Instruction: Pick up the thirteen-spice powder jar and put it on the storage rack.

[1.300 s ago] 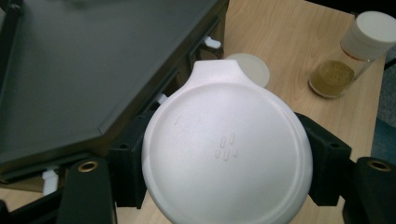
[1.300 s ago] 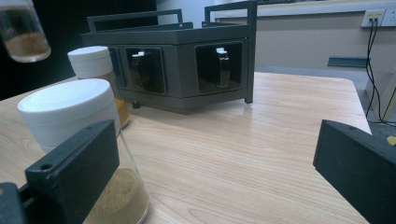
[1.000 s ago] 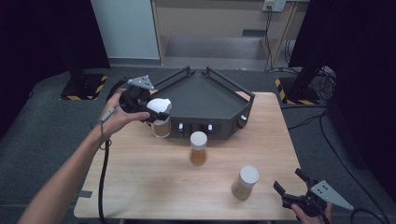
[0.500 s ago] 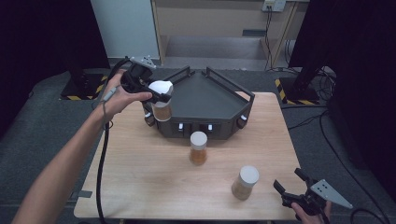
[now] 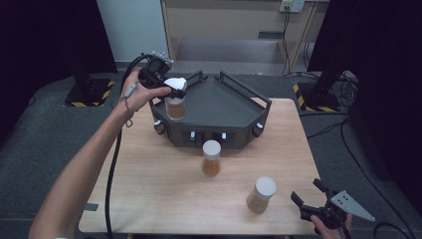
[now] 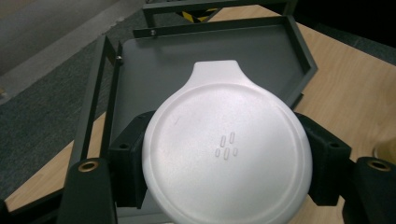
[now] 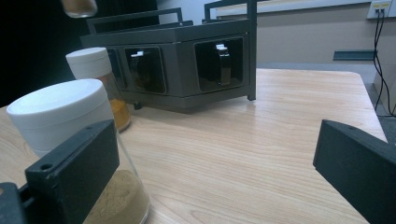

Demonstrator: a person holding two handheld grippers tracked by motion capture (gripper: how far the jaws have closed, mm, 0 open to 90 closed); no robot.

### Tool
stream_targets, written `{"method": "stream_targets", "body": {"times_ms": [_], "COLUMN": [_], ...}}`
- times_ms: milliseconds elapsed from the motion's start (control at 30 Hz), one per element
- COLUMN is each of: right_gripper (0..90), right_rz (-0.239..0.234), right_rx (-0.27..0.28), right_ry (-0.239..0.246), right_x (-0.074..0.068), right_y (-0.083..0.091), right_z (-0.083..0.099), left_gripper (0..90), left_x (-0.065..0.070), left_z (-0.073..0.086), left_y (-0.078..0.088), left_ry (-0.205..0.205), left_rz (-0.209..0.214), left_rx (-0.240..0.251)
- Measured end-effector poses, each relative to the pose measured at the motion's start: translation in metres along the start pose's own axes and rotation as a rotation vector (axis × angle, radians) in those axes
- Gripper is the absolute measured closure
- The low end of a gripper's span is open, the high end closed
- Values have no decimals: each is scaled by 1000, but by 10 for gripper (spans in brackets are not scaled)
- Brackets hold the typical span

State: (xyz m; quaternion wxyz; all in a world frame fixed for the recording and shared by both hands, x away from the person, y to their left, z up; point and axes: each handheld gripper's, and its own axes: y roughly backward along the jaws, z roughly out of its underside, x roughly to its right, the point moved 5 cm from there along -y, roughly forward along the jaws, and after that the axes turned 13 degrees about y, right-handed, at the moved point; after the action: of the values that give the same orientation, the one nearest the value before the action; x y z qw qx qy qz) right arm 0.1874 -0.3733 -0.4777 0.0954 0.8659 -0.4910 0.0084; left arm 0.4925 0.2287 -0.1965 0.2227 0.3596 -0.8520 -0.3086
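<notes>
My left gripper (image 5: pixel 174 85) is shut on a spice jar (image 5: pixel 174 107) with brown powder, its pads clamping the white lid (image 6: pixel 226 149) from both sides. The jar hangs in the air over the left corner of the dark grey rack (image 5: pixel 234 107); below the lid lies the rack's flat top tray (image 6: pixel 187 60). The jar's underside shows at the upper left of the right gripper view (image 7: pixel 79 5). My right gripper (image 5: pixel 306 191) rests open near the table's front right corner, jaws wide apart (image 7: pixel 210 140) and nothing between them.
Two more white-lidded jars stand on the wooden table: one with orange powder (image 5: pixel 211 157) just in front of the rack, one with tan powder (image 5: pixel 262 194) close to my right gripper's left jaw (image 7: pixel 60 116). The left gripper's cable hangs off the table's left side.
My left hand has carried the jar up and away from me, from beside the rack's left front corner to above that corner. The right gripper has stayed still.
</notes>
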Motion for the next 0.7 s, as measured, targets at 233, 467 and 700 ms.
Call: {"method": "stream_targets", "body": {"times_ms": [233, 467, 700], "right_gripper": [8, 8, 8], "right_rz": [-6, -5, -9], "right_rx": [1, 2, 1], "right_ry": [1, 2, 3], "right_x": [1, 2, 1], "right_y": [-1, 0, -1], "right_z": [0, 0, 0], "left_gripper": [296, 296, 296], "left_x": [-1, -7, -11], "left_z": [-15, -21, -23], "left_y": [-22, -38, -53], "left_ry": [50, 100, 127], "left_rz": [-77, -95, -94], "left_rx": [17, 39, 43]}}
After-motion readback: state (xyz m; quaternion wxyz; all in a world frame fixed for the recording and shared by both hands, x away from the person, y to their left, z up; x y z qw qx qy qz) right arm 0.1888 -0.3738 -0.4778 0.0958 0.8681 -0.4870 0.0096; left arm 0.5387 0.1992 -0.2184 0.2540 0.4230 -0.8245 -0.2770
